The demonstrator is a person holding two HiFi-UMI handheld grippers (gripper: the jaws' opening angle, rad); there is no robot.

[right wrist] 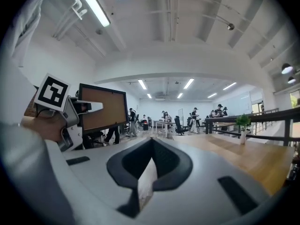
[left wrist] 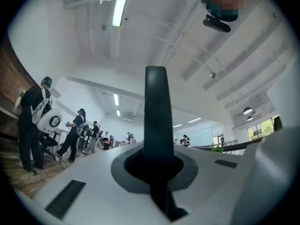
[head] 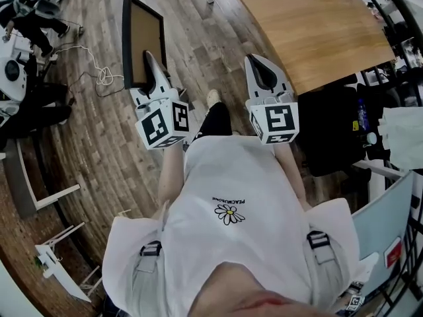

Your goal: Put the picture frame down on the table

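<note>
I see left gripper point(head: 150, 58) clamped on picture frame point(head: 142, 41) edge: black rim, brown board panel. Frame in air over wood floor point(head: 99, 144), left of table point(head: 317, 25). Right gripper point(head: 256, 62) pinched closed, empty.

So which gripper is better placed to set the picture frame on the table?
Left. The left gripper is shut on the picture frame at its edge; the right gripper, nearer the table, is shut and empty.
</note>
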